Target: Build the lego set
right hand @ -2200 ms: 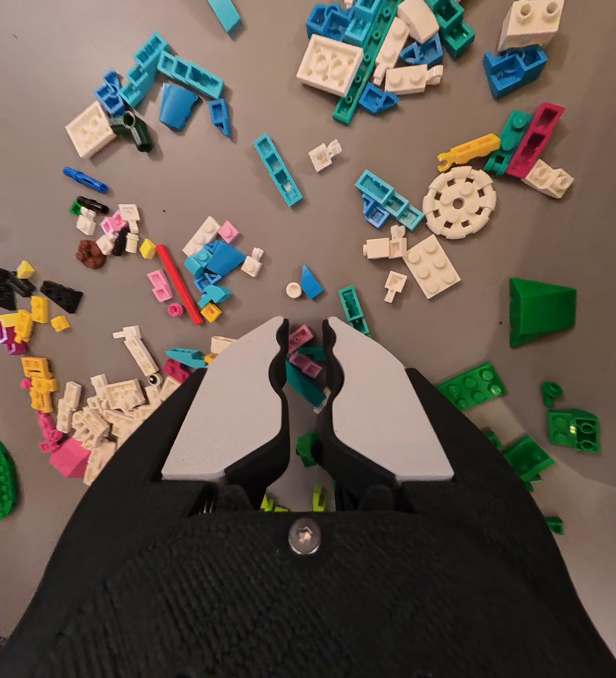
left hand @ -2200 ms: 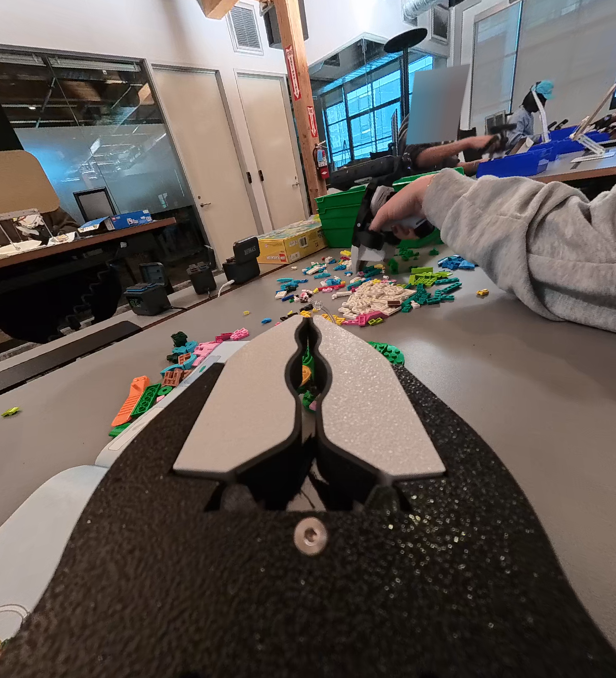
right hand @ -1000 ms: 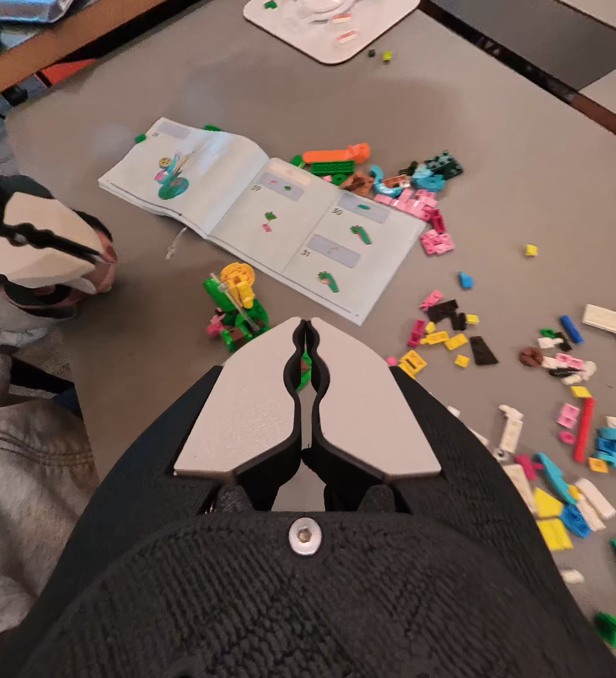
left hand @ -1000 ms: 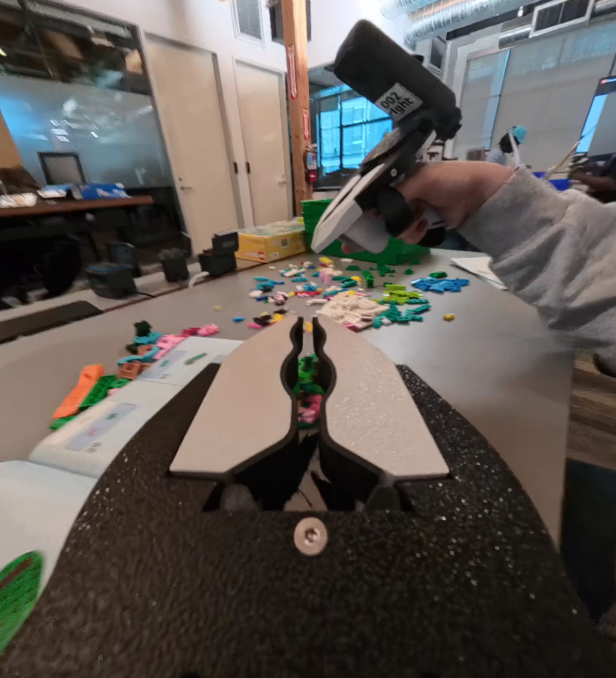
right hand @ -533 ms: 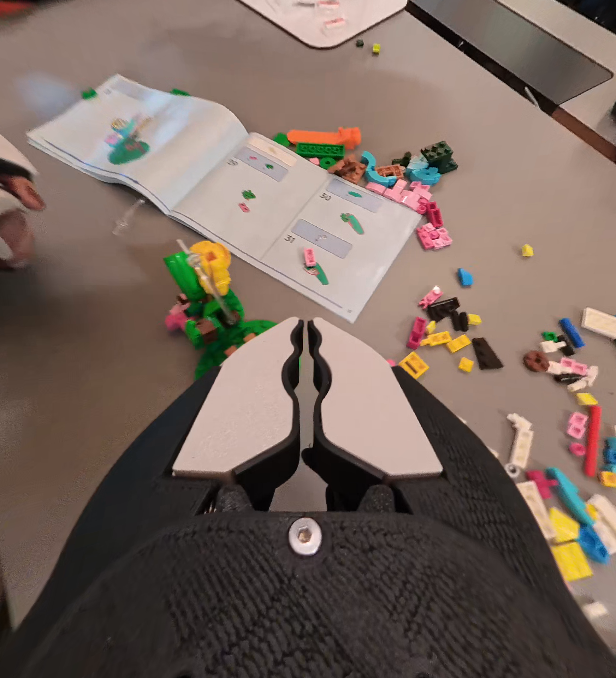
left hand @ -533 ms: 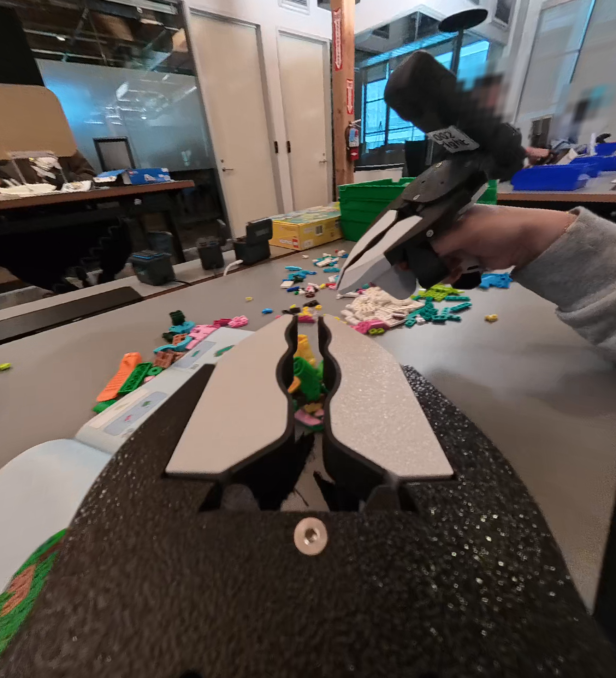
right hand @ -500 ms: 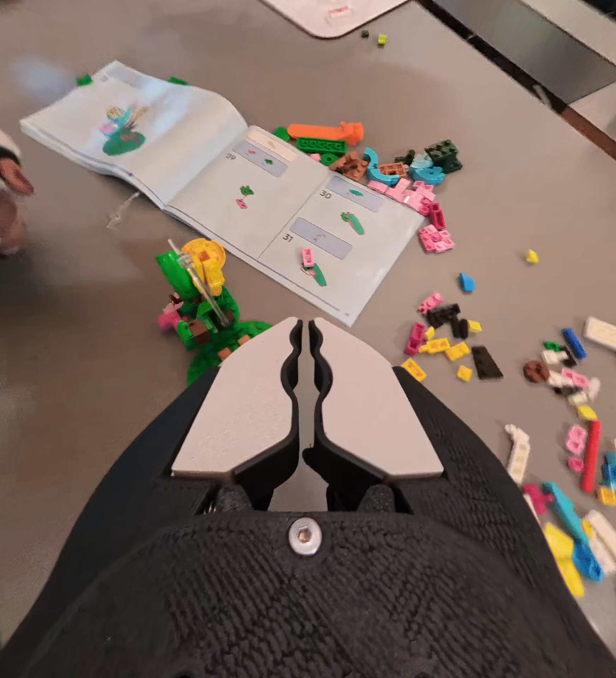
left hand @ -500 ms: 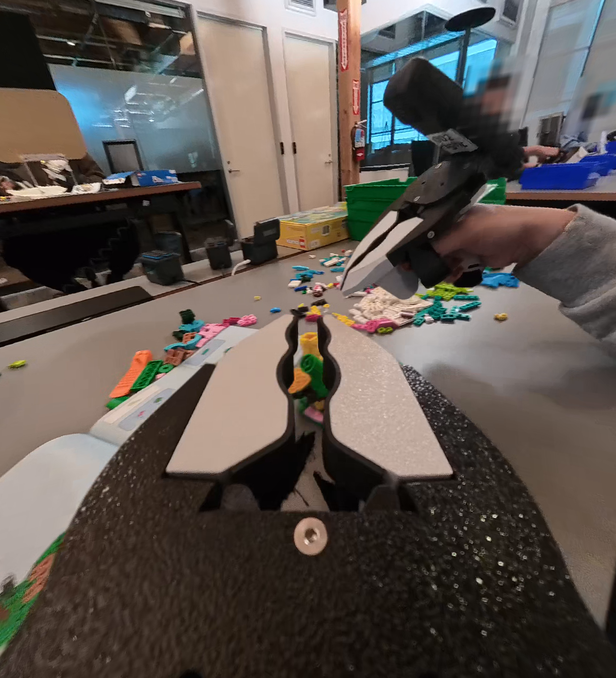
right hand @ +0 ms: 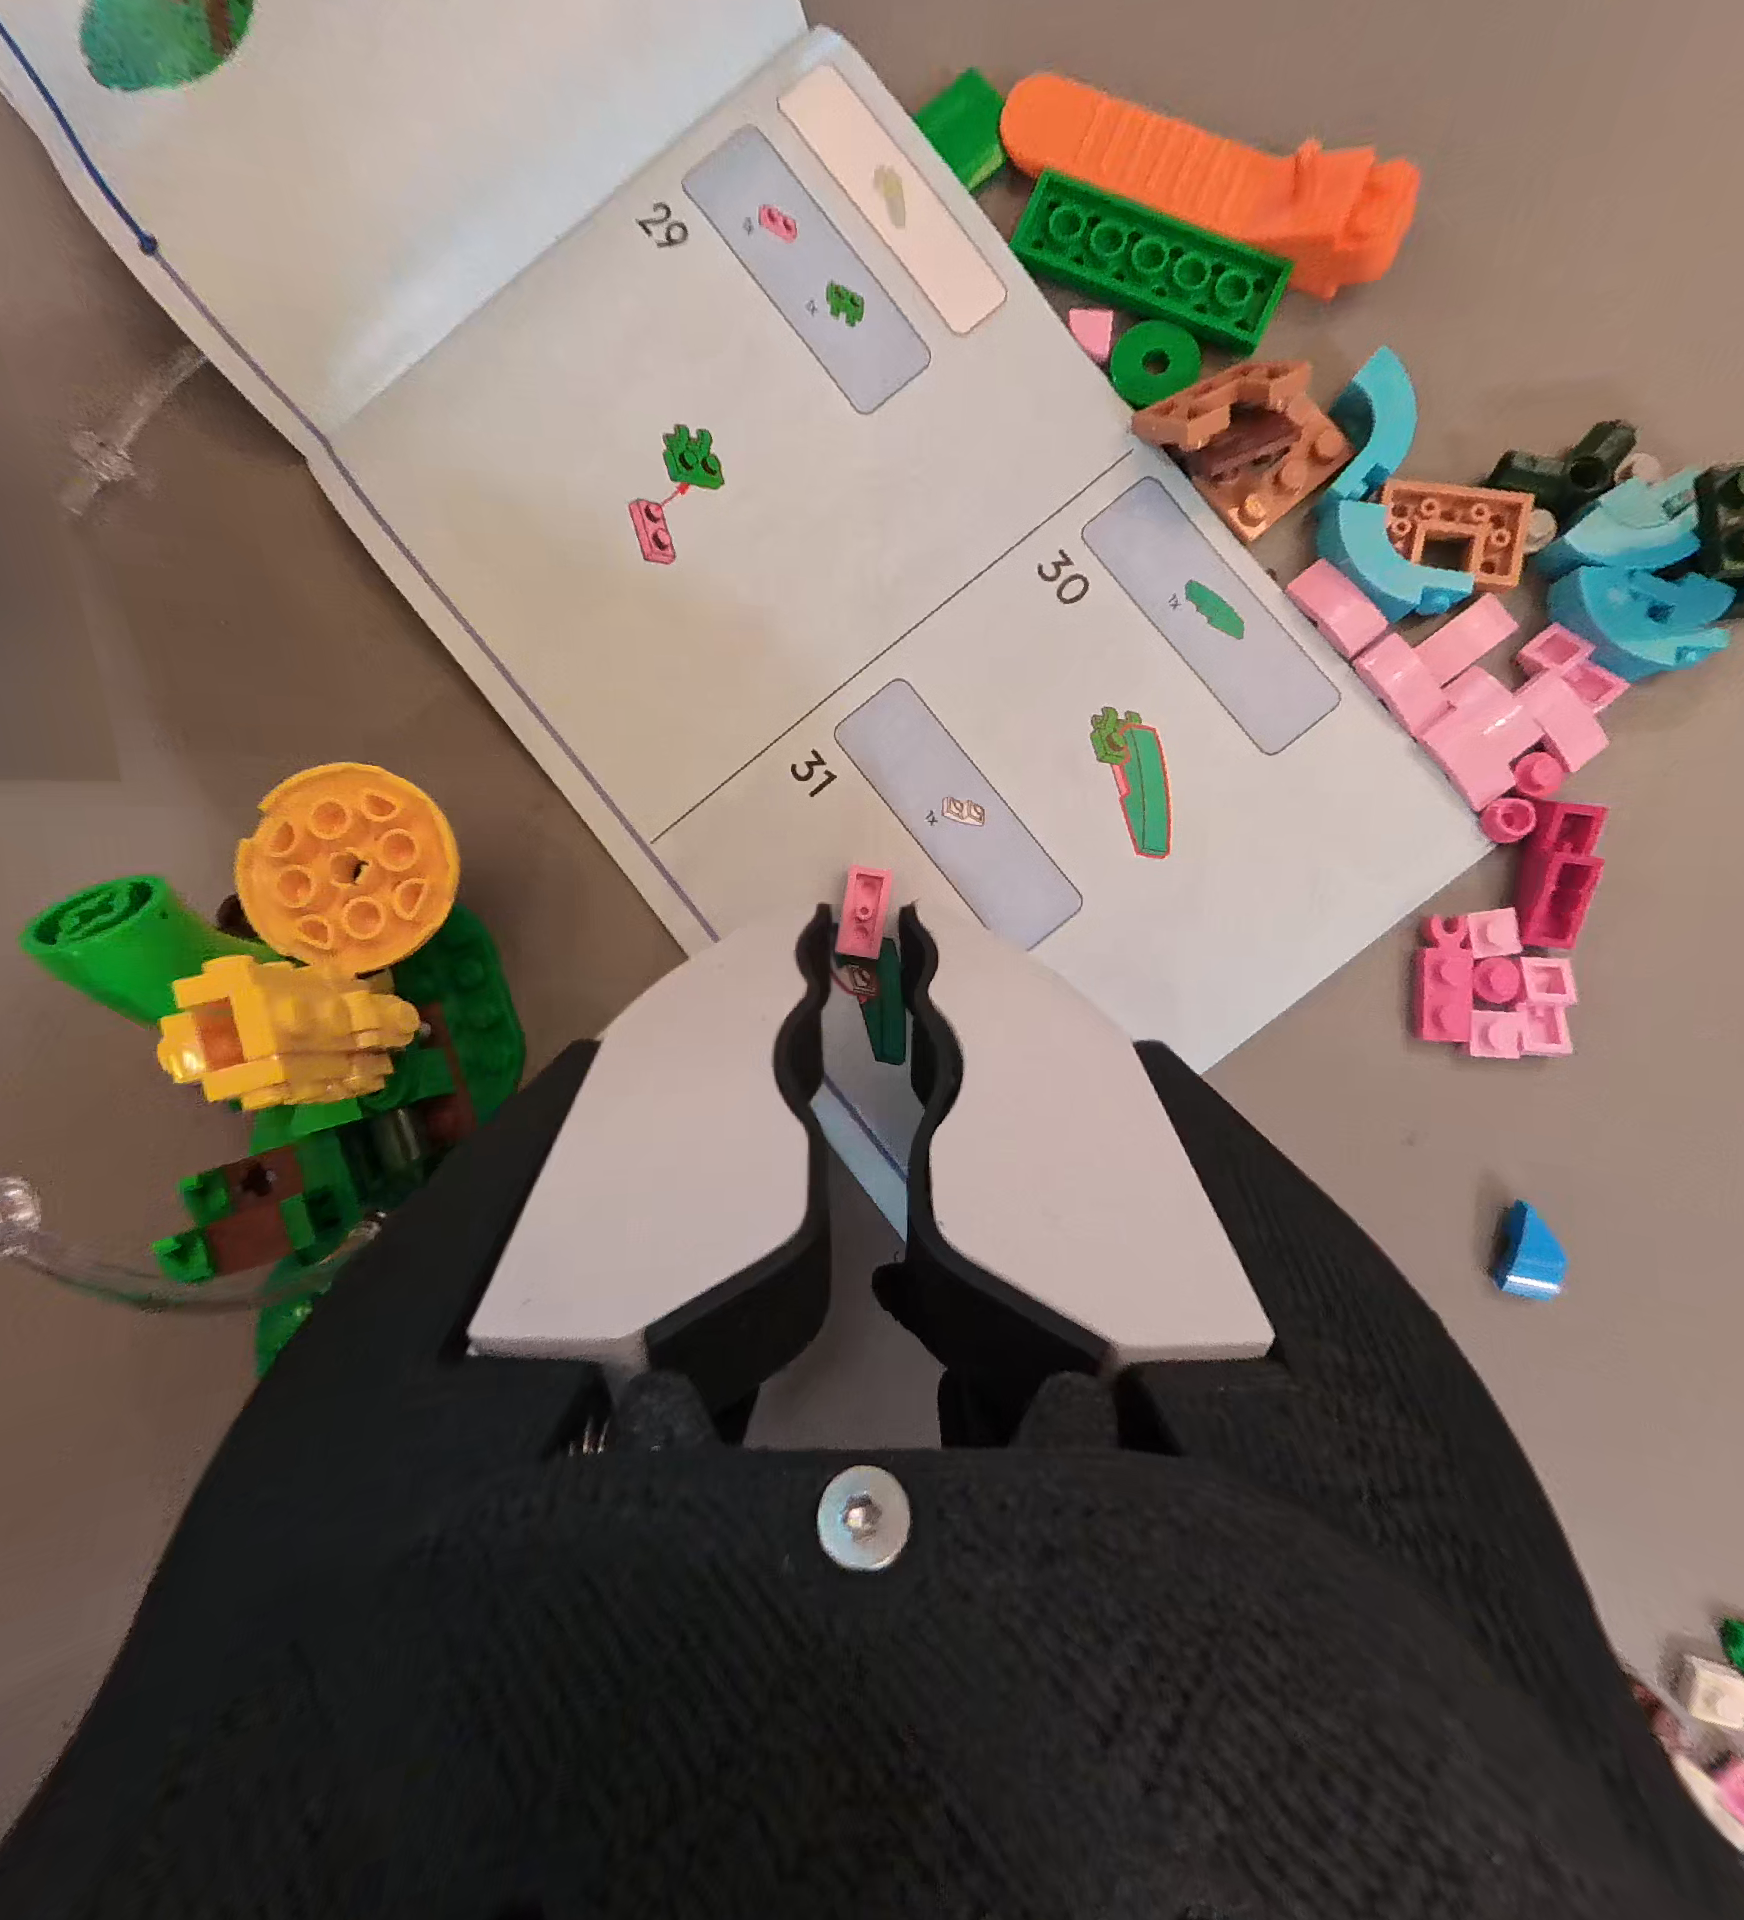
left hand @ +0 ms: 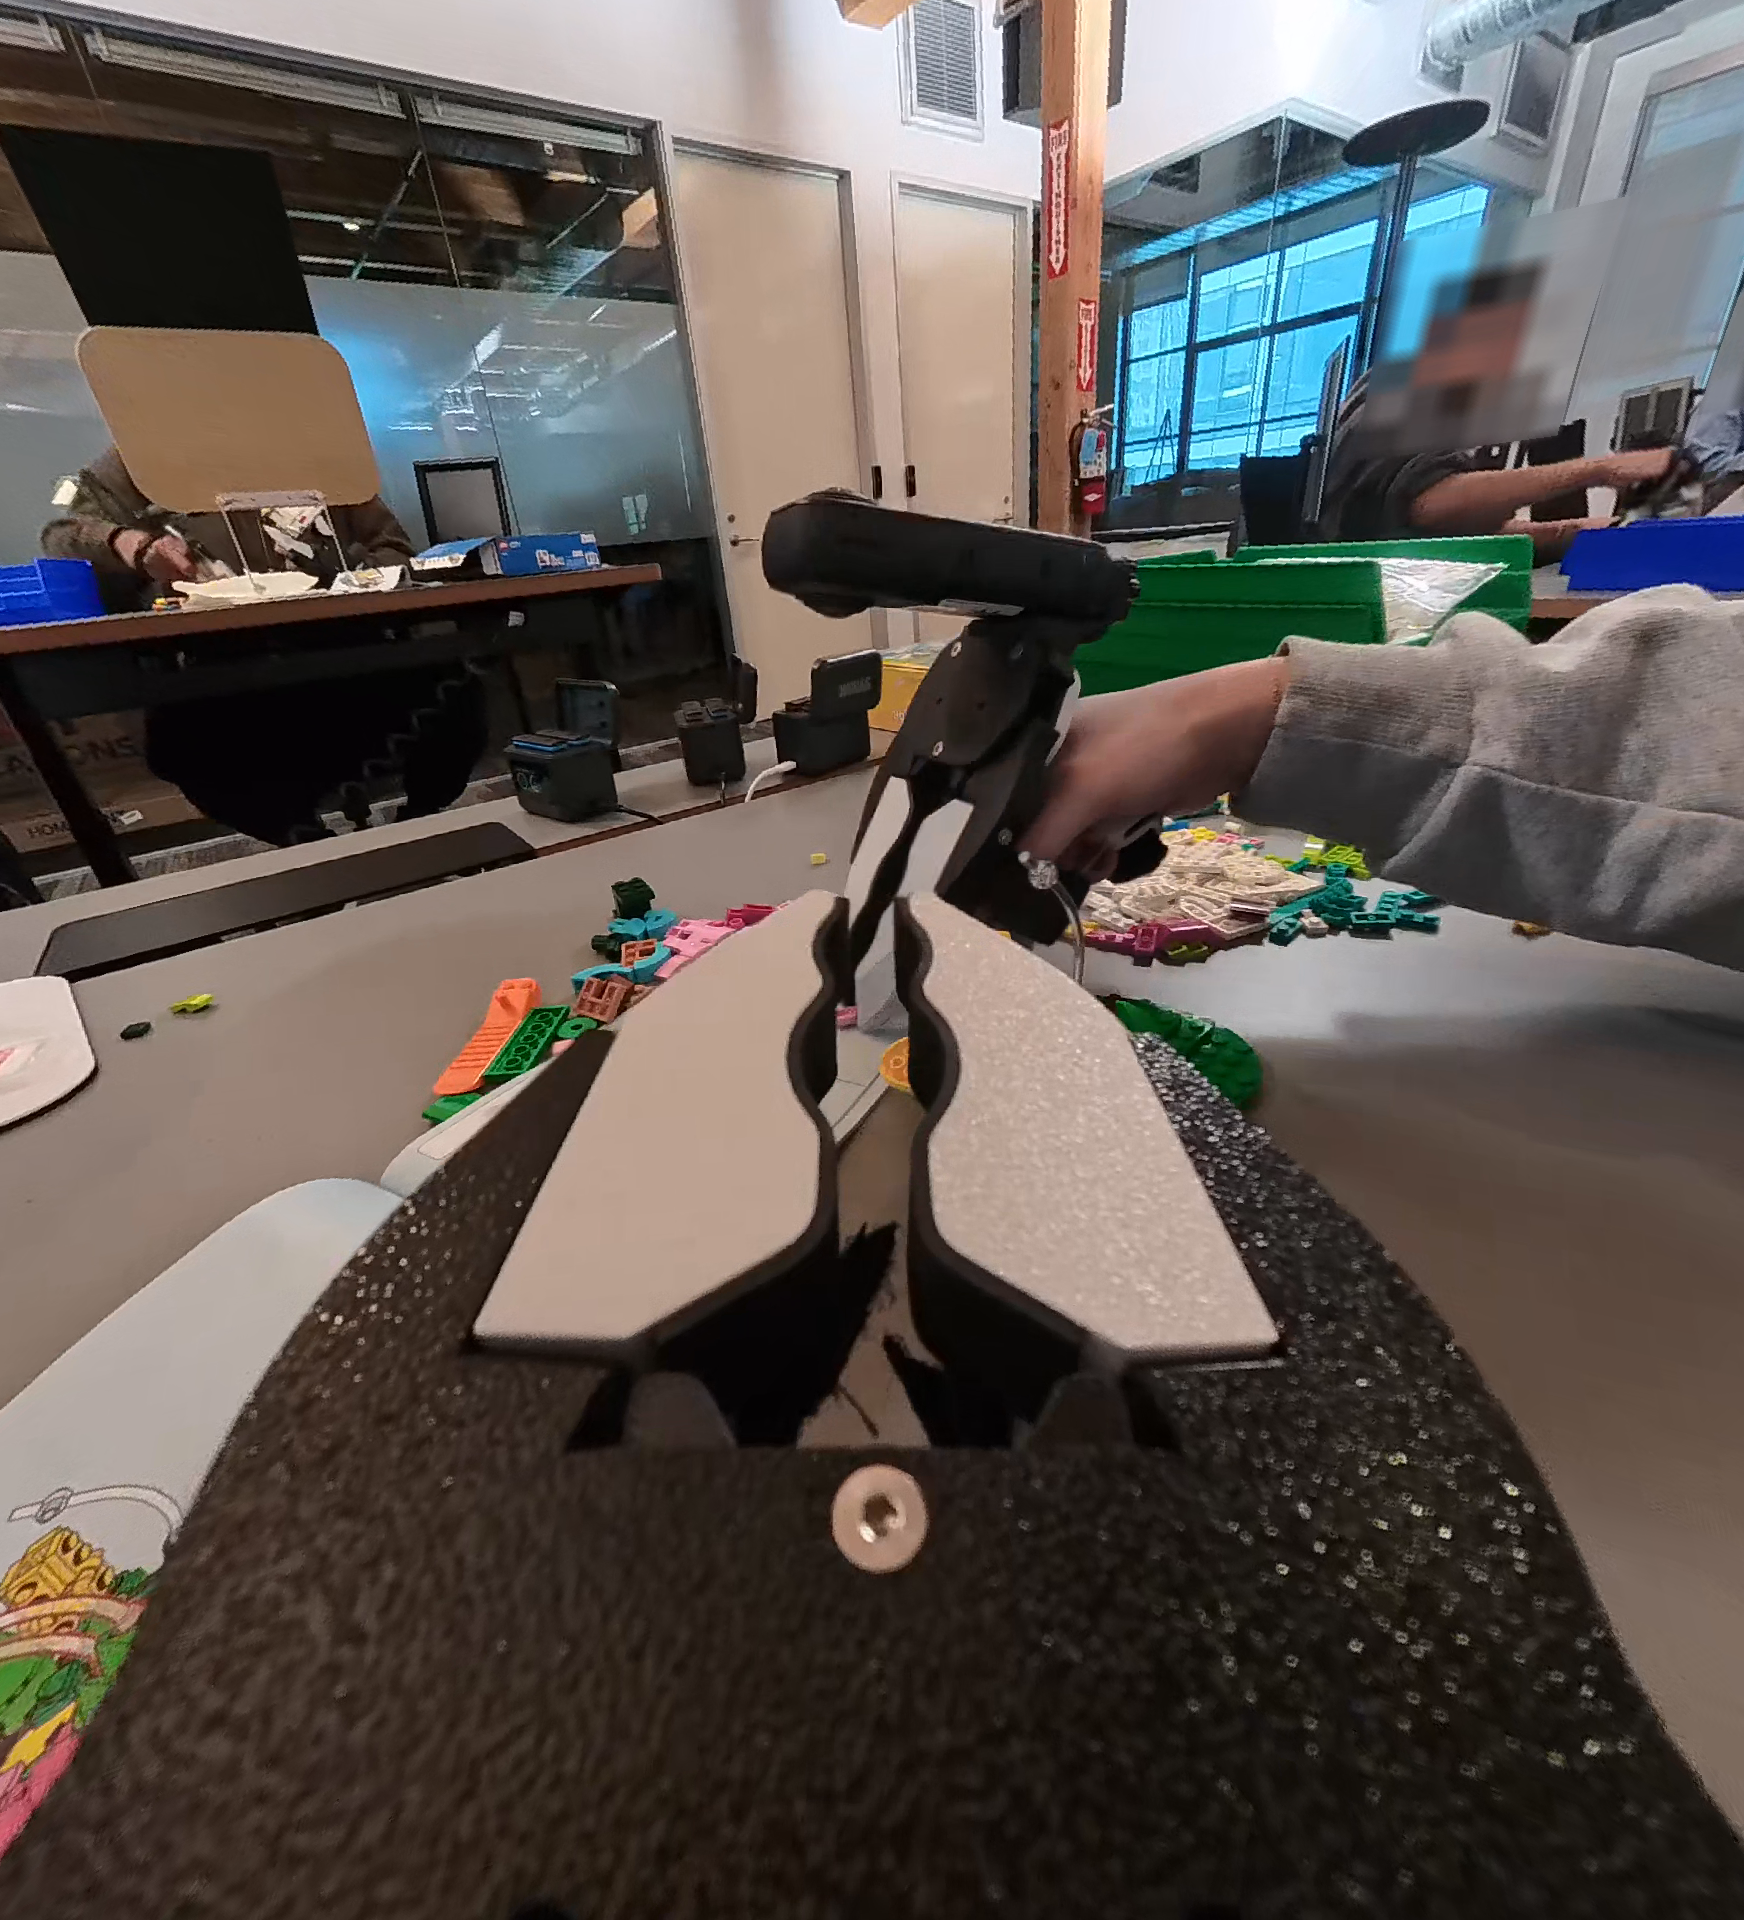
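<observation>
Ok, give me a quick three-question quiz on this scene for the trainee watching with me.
1. True or false: the right gripper points down at the open booklet.
2. What colour is the small plate between its fingertips?
3. In the right wrist view, the yellow-topped green model is: A) left of the fingers, B) right of them, C) on the booklet.
Key: 1 true; 2 pink; 3 A.

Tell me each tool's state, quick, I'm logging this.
Left tool: open, holding nothing.
Right tool: open around a small pink plastic brick plate, not gripping it.
</observation>
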`<move>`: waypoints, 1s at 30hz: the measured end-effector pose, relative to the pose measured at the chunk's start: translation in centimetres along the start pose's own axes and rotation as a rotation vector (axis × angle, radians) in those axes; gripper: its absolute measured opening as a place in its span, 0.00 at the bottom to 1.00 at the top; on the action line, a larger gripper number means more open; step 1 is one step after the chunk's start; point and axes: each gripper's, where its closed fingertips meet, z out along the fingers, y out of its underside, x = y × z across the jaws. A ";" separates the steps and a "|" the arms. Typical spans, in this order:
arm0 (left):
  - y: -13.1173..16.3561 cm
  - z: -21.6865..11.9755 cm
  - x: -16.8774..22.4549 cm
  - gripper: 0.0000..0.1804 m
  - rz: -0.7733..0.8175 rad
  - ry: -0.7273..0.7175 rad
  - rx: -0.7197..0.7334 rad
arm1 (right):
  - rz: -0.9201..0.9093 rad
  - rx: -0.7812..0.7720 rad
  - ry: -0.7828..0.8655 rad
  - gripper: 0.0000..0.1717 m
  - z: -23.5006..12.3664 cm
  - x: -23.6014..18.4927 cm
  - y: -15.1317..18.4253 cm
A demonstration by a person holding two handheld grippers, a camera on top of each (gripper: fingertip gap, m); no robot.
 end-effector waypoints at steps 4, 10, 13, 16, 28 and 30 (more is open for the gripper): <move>0.0 0.0 -0.1 0.04 -0.024 0.012 0.002 | -0.042 -0.009 0.020 0.03 -0.2 0.3 0.1; -1.1 0.3 1.1 0.04 -0.114 0.115 -0.010 | -0.451 0.234 0.400 0.03 -8.0 -0.1 -3.5; -2.5 1.0 3.4 0.05 -0.192 0.258 -0.001 | -0.774 0.369 0.587 0.03 -12.4 -4.7 -5.3; -2.3 2.1 4.6 0.15 -0.195 0.273 -0.056 | -1.007 0.372 0.697 0.04 -12.7 -8.9 -5.1; -1.1 2.4 6.3 0.09 -0.251 0.342 -0.118 | -1.332 0.385 0.839 0.04 -10.4 -13.7 -4.3; -1.1 2.2 6.6 0.06 -0.255 0.365 -0.114 | -1.335 0.388 0.835 0.03 -10.4 -13.8 -4.3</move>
